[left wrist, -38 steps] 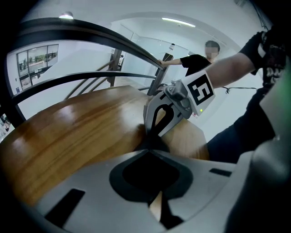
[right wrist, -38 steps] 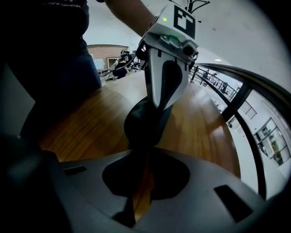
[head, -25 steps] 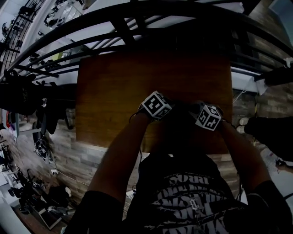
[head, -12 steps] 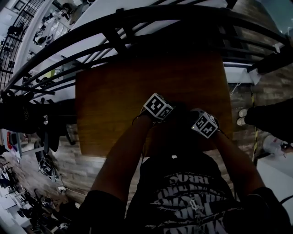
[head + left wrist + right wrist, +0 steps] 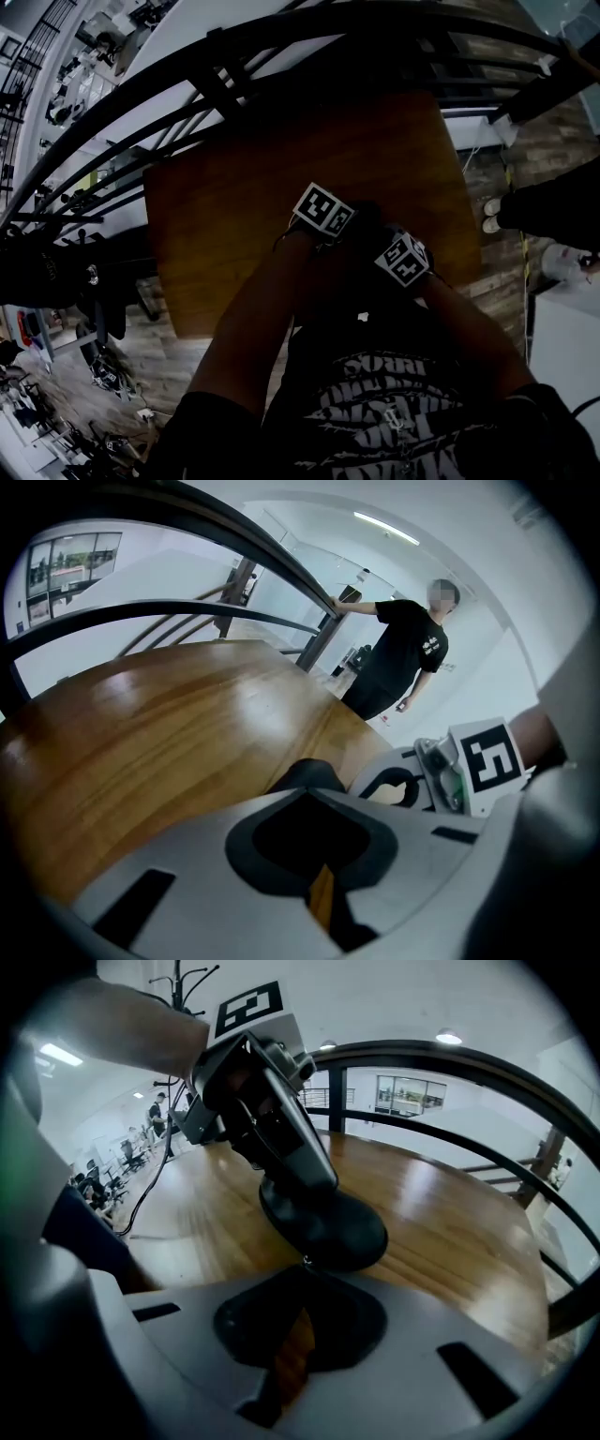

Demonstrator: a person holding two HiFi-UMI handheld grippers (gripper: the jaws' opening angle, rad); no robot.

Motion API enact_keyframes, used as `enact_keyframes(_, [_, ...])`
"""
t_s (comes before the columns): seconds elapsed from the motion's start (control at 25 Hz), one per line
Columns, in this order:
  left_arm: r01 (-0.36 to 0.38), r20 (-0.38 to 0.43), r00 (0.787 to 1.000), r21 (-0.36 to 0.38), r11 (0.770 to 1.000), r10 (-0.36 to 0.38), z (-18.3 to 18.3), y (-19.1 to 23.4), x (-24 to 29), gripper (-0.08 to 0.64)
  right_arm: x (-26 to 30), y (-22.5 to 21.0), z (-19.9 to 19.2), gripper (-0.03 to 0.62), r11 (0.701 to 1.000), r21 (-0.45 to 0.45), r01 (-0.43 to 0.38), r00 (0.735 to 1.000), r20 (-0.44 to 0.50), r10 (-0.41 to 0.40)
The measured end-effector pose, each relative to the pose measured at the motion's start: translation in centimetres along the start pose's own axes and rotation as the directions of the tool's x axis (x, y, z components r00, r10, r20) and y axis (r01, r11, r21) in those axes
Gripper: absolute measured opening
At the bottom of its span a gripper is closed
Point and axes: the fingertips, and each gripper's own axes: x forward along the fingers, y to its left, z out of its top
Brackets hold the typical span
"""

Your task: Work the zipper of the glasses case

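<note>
1. Centrally, at the worktop's near edge, the black case (image 5: 337, 1227) lies flat on the wood between the two tools.
2. A small silvery pull (image 5: 306, 1259) sits at the case's near rim, right at the tips of the right tool (image 5: 306, 1267). Its jaws are closed, seemingly pinched on the pull.
3. Left tool (image 5: 306, 789): jaws together, tips at the case's other end. In the right gripper view it looks clamped there, steadying the case.
4. Change over the last second, head view: the right tool's marker cube has drawn in closer to the left one, while the left cube has barely shifted on the wood. The head turned too, so part of the shift is the camera's.
5. Reading: the pull is likely being run along the track toward the held end. How far it has travelled can't be told, as the teeth don't resolve in any view.
6. Around it: brown worktop (image 5: 234, 187) with a dark railing (image 5: 223, 67) beyond. A bystander (image 5: 398, 658) stands at the rail, well apart.
</note>
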Motion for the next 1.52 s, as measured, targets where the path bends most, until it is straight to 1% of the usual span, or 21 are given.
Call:
enact_keyframes(0.12, [0.008,0.003,1.000,-0.007,1.000,-0.008,0.1,0.0,0.0,-0.002,0.3,0.5,0.1,-0.002,0.997,0.075,0.027,1.000,-0.002,-0.027])
enact_keyframes(0.2, [0.013,0.004,1.000,-0.012,1.000,-0.013,0.0,-0.1,0.0,-0.002,0.6,1.1,0.3,-0.002,0.993,0.114,0.028,1.000,-0.002,-0.028])
enact_keyframes(0.36, [0.005,0.018,1.000,-0.022,1.000,-0.004,0.0,-0.1,-0.1,-0.002,1.7,2.2,1.6,-0.002,0.995,0.101,0.026,1.000,0.008,-0.027])
enact_keyframes(0.4, [0.004,0.028,1.000,-0.038,0.999,-0.003,0.0,0.0,-0.2,-0.002,1.9,2.5,1.9,-0.002,0.994,0.109,0.026,1.000,0.011,-0.027])
enact_keyframes(0.48, [0.013,0.059,0.998,-0.099,0.995,-0.007,0.2,0.4,-0.5,-0.002,2.2,2.6,2.3,-0.002,0.989,0.147,0.026,1.000,0.011,-0.028])
enact_keyframes(0.56, [0.037,0.096,0.995,-0.167,0.985,-0.021,0.4,0.8,-0.9,-0.002,2.1,2.4,2.6,-0.002,0.983,0.180,0.023,1.000,0.012,-0.025])
enact_keyframes(0.6, [0.047,0.108,0.994,-0.184,0.982,-0.027,0.4,0.9,-1.1,-0.002,2.1,2.2,2.7,-0.002,0.983,0.182,0.021,1.000,0.014,-0.023])
enact_keyframes(0.68, [0.049,0.107,0.994,-0.175,0.983,-0.030,0.2,0.9,-1.3,-0.002,2.3,1.6,2.9,-0.002,0.986,0.165,0.021,1.000,0.012,-0.024])
enact_keyframes(0.76, [0.034,0.076,0.997,-0.126,0.991,-0.025,-0.3,0.5,-1.3,-0.002,2.5,1.0,3.1,-0.002,0.989,0.146,0.032,0.999,0.004,-0.033])
enact_keyframes(0.84, [0.026,0.028,0.999,-0.062,0.998,-0.025,-0.9,-0.1,-1.1,-0.002,2.6,0.3,3.5,-0.002,0.989,0.138,0.046,0.999,0.002,-0.047])
enact_keyframes(0.92, [0.024,-0.008,1.000,-0.003,1.000,-0.024,-1.4,-0.5,-0.9,-0.002,2.8,0.0,3.7,-0.002,0.989,0.137,0.053,0.999,0.002,-0.054])
enact_keyframes(0.96, [0.026,-0.012,1.000,0.010,1.000,-0.026,-1.5,-0.6,-0.8,-0.002,2.9,0.0,3.8,-0.002,0.989,0.138,0.052,0.999,0.002,-0.052])
enact_keyframes(1.04, [0.045,-0.004,0.999,0.000,0.999,-0.045,-1.5,-0.5,-0.9,-0.002,3.0,0.3,3.7,-0.002,0.990,0.137,0.044,0.999,0.004,-0.045])
enact_keyframes(1.16, [0.094,0.014,0.996,-0.064,0.994,-0.094,-1.4,-0.2,-1.2,-0.002,3.1,1.2,3.9,-0.002,0.995,0.095,0.024,1.000,0.000,-0.024])
enact_keyframes(1.28, [0.128,0.037,0.992,-0.124,0.984,-0.124,-1.3,0.1,-1.5,-0.002,3.6,2.9,4.1,-0.002,0.998,0.056,-0.009,1.000,-0.002,0.009])
enact_keyframes(1.36, [0.137,0.054,0.990,-0.140,0.981,-0.130,-1.2,0.2,-1.7,-0.002,3.9,3.9,4.2,-0.002,0.997,0.064,-0.031,1.000,0.004,0.031])
enact_keyframes(1.52, [0.147,0.081,0.987,-0.150,0.978,-0.136,-1.2,0.2,-1.9,-0.002,4.4,5.8,5.0,-0.002,0.993,0.095,-0.066,0.998,0.014,0.065])
